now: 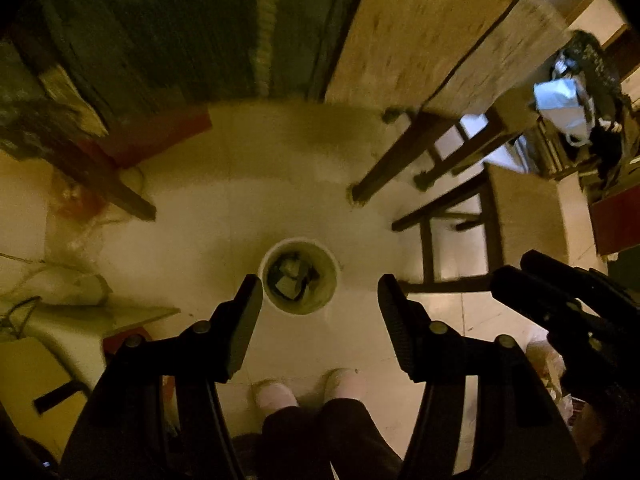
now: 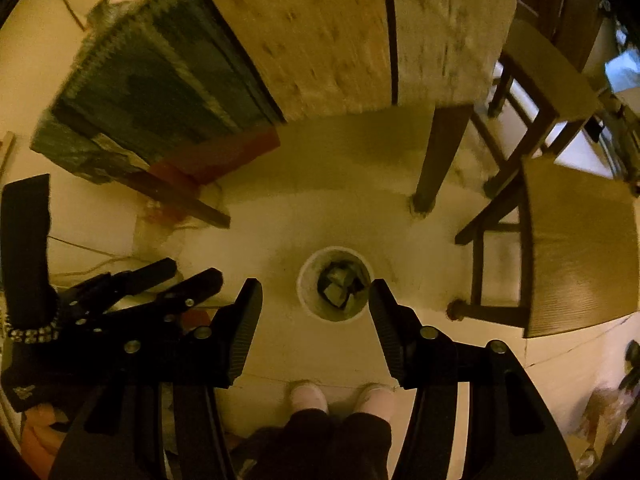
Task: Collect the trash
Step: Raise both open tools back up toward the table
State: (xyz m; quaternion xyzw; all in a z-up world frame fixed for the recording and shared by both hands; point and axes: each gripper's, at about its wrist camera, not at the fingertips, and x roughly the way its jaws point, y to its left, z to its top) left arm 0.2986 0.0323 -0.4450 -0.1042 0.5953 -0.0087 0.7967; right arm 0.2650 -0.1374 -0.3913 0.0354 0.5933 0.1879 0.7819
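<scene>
Seen from above, the white bin (image 1: 299, 276) stands on the pale floor (image 1: 240, 208), with crumpled trash (image 1: 292, 276) lying inside it. Left of the bin, the left tool (image 1: 320, 294) hangs above with its fingers spread and nothing between them. Right of the bin, the right tool (image 2: 316, 300) is likewise spread and empty. Just below the bin, two pale slippers (image 2: 340, 396) show. No writing is readable anywhere.

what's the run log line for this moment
left gripper: jaws open, empty | right gripper: jaws open, empty | bin: on floor below, trash inside | feet: beside bin
</scene>
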